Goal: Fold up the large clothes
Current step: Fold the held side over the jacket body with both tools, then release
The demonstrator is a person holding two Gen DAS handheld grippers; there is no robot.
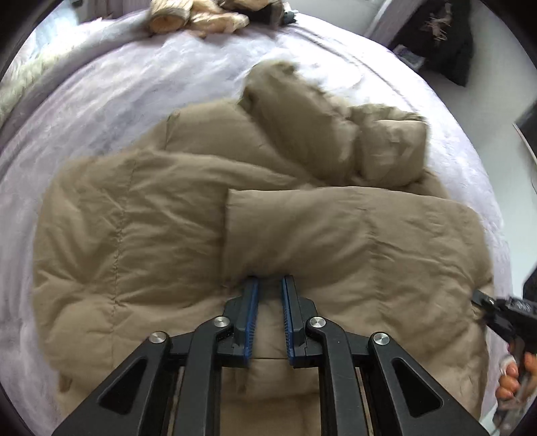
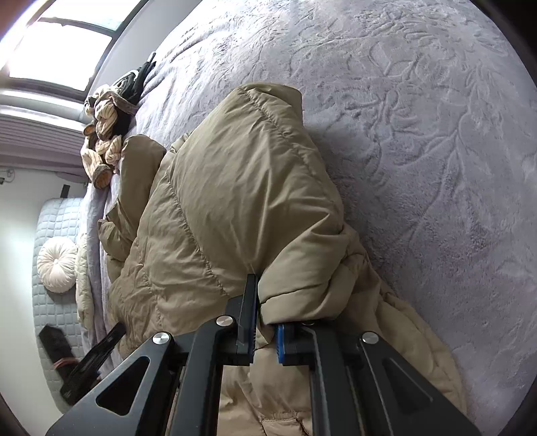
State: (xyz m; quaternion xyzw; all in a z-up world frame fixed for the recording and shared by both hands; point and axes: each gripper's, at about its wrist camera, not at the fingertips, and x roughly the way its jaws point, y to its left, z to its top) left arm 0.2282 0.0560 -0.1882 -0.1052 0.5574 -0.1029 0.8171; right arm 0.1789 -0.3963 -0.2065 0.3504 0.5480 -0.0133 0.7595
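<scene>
A large tan puffer coat (image 1: 141,228) lies on a lilac bedspread (image 1: 110,90). One sleeve is laid across its body. My left gripper (image 1: 270,285) pinches a fold of the coat's near edge between its blue pads. In the right wrist view the coat (image 2: 235,187) is bunched up, and my right gripper (image 2: 265,302) is shut on a folded edge near a cuff. The right gripper also shows in the left wrist view (image 1: 483,300), at the coat's right edge.
A heap of cream striped clothes (image 1: 201,16) and dark garments lies at the bed's far end. It also shows in the right wrist view (image 2: 104,130). A quilted bench with a round cushion (image 2: 55,265) stands beside the bed. Dark items (image 1: 439,40) sit on the floor.
</scene>
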